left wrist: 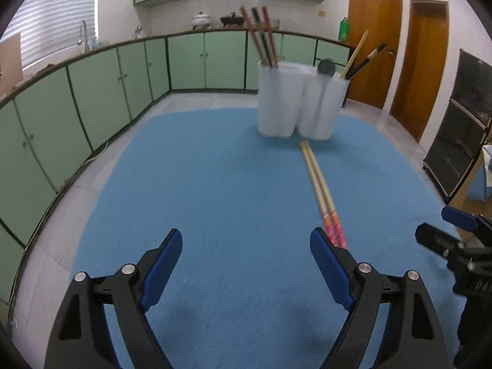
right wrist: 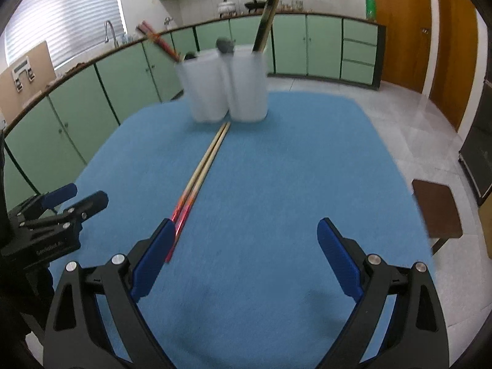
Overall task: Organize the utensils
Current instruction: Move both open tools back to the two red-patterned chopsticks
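Daylight enters through the blinds (left wrist: 58, 18) far to the left beyond the jaws, leaving the room evenly lit with a cool bluish cast. Soft, faint shadows lie on the blue cloth (left wrist: 215, 184) just between and behind the jaws. Both fisheye views bend the cabinets (left wrist: 101, 92) into curves and darken to black at the corners. Motion blur smears the white holder (right wrist: 224, 89) and the chopsticks (right wrist: 203, 169) ahead of the jaws. The floor tiles (right wrist: 409, 113) to the right carry a pale sheen.
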Demonstrator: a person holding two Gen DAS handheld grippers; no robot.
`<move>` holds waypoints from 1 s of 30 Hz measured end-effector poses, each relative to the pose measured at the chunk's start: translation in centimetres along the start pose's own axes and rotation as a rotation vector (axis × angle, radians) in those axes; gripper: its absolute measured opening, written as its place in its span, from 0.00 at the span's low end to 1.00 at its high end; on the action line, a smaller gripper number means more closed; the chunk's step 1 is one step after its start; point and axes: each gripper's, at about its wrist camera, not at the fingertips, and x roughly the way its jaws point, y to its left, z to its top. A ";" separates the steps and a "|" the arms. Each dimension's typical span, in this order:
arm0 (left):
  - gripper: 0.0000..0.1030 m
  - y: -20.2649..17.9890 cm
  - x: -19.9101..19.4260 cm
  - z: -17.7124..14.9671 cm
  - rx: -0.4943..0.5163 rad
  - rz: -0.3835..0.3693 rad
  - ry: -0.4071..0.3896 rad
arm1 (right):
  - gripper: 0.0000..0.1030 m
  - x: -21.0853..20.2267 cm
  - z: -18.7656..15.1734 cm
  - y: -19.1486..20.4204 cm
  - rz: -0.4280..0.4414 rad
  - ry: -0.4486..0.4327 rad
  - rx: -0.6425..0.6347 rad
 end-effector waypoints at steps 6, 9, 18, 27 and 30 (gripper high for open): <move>0.81 0.7 0.6 -1.2 0.013 0.026 0.035 | 0.88 1.3 -1.8 2.7 -0.012 0.034 0.000; 0.81 1.0 0.9 -1.7 0.019 0.036 0.051 | 0.87 1.8 -2.2 3.8 -0.013 0.049 -0.006; 0.81 2.9 1.4 -2.8 -0.007 0.048 0.084 | 0.72 3.3 -2.2 4.6 -0.021 0.085 -0.002; 0.81 3.3 1.6 -3.0 -0.008 0.028 0.091 | 0.64 4.2 -1.8 5.4 -0.053 0.099 -0.033; 0.81 3.3 1.6 -3.1 -0.011 0.025 0.094 | 0.62 4.3 -1.8 5.5 -0.075 0.103 -0.048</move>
